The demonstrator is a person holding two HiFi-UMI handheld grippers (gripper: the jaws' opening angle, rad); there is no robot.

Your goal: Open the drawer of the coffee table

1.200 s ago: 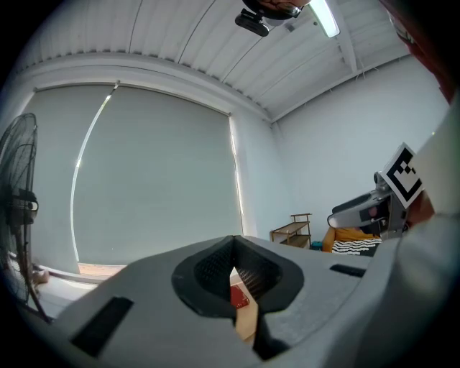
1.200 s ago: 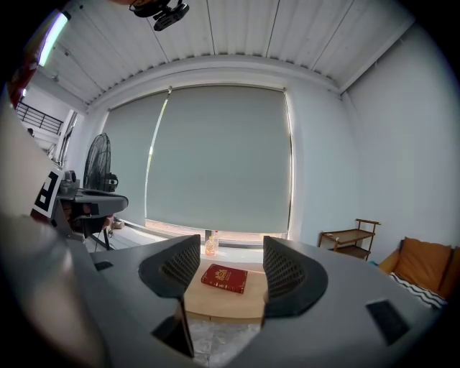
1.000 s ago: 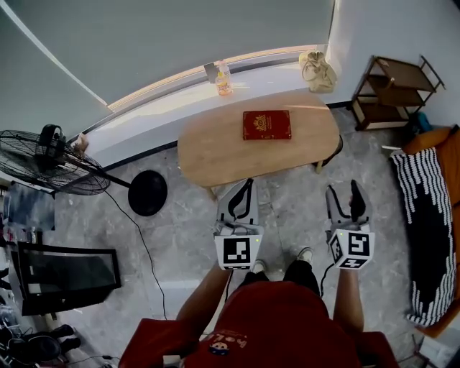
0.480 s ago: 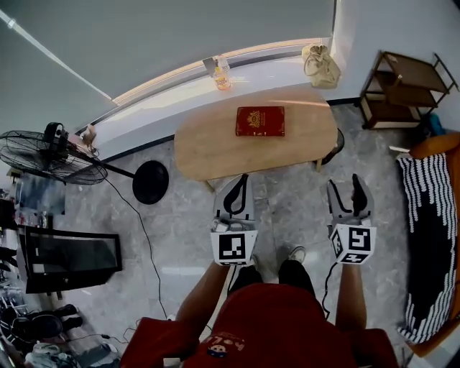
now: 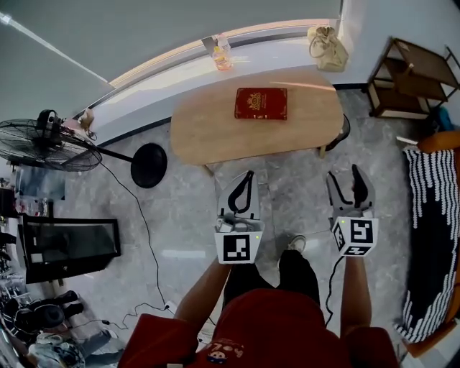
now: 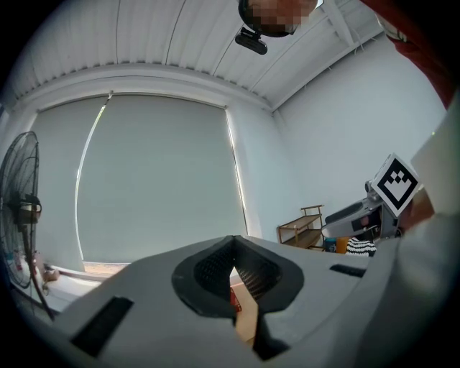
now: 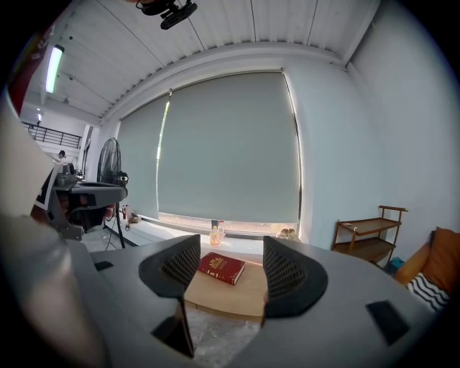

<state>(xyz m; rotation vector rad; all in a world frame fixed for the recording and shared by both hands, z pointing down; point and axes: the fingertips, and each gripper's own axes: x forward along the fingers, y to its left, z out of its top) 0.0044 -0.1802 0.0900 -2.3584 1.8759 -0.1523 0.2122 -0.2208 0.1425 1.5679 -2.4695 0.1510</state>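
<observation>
Head view: coffee table (image 5: 215, 133) still far.
Left gripper (image 5: 248, 177) clenched empty, right gripper (image 5: 345, 178) released; drawer hidden, I think.

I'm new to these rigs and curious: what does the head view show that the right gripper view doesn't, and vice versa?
Head view only: the person's red shirt, a shoe and a dark screen. Right gripper view only: the ceiling and the camera on the person's head. Both: the coffee table, red book, bottle and wooden shelf.
</observation>
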